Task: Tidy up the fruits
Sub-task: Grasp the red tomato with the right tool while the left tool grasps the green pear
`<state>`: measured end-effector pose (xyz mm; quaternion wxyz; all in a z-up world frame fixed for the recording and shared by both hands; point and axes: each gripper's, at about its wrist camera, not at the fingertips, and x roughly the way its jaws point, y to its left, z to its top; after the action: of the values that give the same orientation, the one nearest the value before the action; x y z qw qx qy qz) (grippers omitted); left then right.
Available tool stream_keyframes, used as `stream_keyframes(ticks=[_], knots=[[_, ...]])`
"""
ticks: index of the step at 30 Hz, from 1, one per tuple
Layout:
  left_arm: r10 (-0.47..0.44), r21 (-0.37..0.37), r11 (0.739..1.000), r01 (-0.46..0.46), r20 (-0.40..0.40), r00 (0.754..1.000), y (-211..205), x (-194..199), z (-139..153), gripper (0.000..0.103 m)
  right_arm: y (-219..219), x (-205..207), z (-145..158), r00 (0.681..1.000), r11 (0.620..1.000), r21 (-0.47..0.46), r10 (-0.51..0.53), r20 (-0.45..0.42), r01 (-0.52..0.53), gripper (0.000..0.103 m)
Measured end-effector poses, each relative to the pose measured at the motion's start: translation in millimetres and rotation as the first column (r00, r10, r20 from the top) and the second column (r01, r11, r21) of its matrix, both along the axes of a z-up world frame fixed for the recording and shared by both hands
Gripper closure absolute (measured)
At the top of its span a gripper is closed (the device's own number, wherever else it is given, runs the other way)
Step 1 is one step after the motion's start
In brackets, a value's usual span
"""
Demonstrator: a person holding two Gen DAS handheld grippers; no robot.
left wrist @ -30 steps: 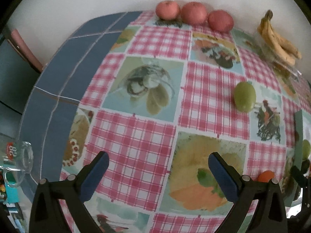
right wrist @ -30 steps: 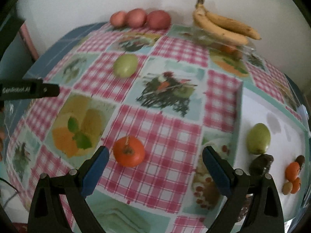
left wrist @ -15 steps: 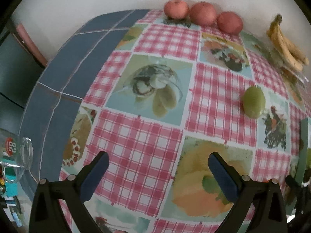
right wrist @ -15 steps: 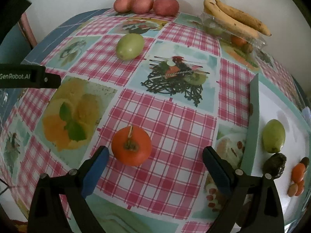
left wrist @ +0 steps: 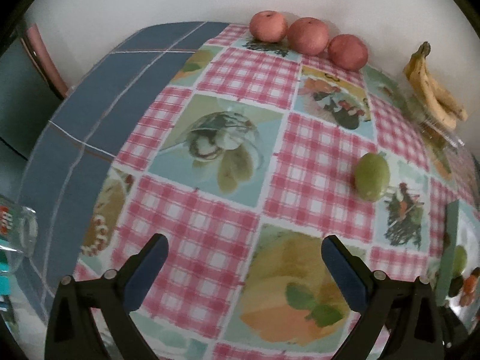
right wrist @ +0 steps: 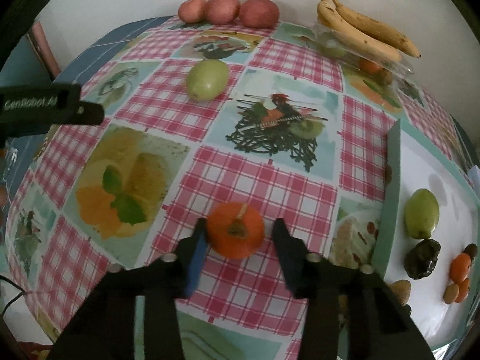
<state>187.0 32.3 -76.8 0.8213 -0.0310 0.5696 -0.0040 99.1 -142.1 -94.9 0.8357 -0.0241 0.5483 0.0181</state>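
An orange fruit with a dry stalk (right wrist: 235, 231) lies on the checked tablecloth, between the fingers of my right gripper (right wrist: 240, 224). The jaws are closing: the left pad touches the fruit's side, while a narrow gap remains at the right pad. A green fruit (right wrist: 207, 79) (left wrist: 372, 177) lies farther back on the cloth. My left gripper (left wrist: 243, 240) hovers open over the cloth with nothing between its fingers. A green-rimmed white tray (right wrist: 393, 180) at the right holds a green fruit (right wrist: 421, 217), a dark fruit (right wrist: 421, 258) and small orange fruits (right wrist: 460, 267).
Three red apples (right wrist: 228, 9) (left wrist: 307, 36) line the wall at the back. Bananas (right wrist: 360, 33) (left wrist: 435, 96) rest on a clear plastic box (right wrist: 375, 63). A glass (left wrist: 18, 234) stands off the table's left edge. The left gripper's body (right wrist: 45, 105) shows at the left.
My right gripper's jaws have narrowed from wide open around the orange fruit, which now sits centred between them. The left gripper stays open in about the same place.
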Motion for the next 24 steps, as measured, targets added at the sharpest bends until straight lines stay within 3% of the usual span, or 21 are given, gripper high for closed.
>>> stream_keyframes(ticks=[7, 15, 24], knots=[[0.012, -0.111, 0.994, -0.007, 0.049, 0.999, -10, 7, 5, 0.000, -22, 2, 1, 0.996, 0.996, 0.004, -0.084, 0.000, 0.084, 0.066], [-0.049, -0.148, 0.986, 0.077, 0.186, 0.981, -37, 17, 16, 0.000, -61, 4, 17, 0.978, 0.979, 0.039, -0.204, 0.052, 0.202, 0.066], [-0.126, -0.180, 0.971, 0.156, 0.169, 0.978, -72, 31, 6, 0.000, -89, 3, 36, 0.953, 0.957, 0.097, -0.282, 0.108, 0.272, 0.066]])
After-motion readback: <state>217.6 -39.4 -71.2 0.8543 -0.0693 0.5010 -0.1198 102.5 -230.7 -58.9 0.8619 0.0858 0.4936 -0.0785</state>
